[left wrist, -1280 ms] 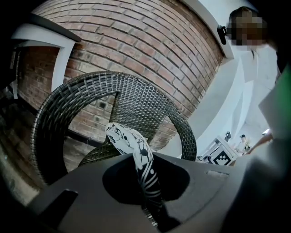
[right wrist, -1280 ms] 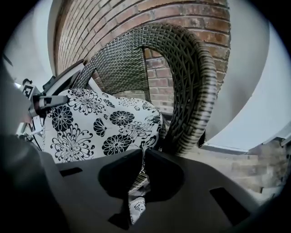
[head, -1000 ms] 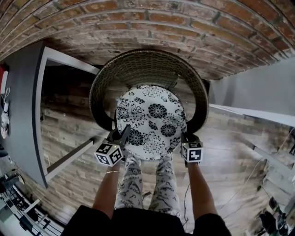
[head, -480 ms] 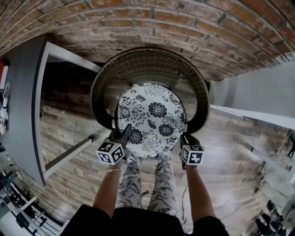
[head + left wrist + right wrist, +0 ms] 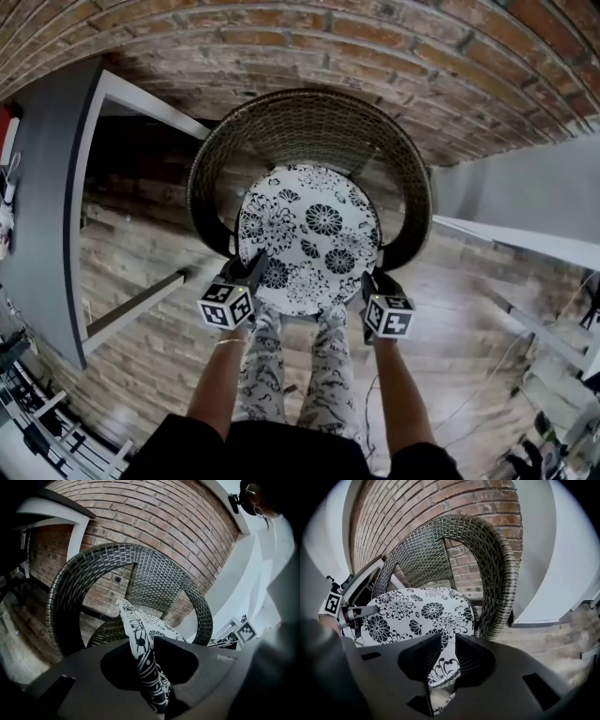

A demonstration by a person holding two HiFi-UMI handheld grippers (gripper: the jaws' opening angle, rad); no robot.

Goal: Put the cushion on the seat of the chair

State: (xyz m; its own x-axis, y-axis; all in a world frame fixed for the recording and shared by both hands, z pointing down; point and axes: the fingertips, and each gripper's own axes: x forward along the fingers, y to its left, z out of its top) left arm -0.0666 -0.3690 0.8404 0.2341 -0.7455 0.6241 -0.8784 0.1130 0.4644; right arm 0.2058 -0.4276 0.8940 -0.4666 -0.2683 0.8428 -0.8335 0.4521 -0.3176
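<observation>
Centre of the head view: seat of the chair point(image 5: 309, 127) concealed beneath the cushion point(image 5: 309, 234). Left edge: grey table point(image 5: 47, 187) cut off by the frame. Lower left corner: clutter point(image 5: 33, 422) too small to identify.

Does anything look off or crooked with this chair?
Nothing damaged, but the cushion isn't settled on the chair: the right claw pinches its near edge, which also sits in the left claw, whose jaws have just been opening.
</observation>
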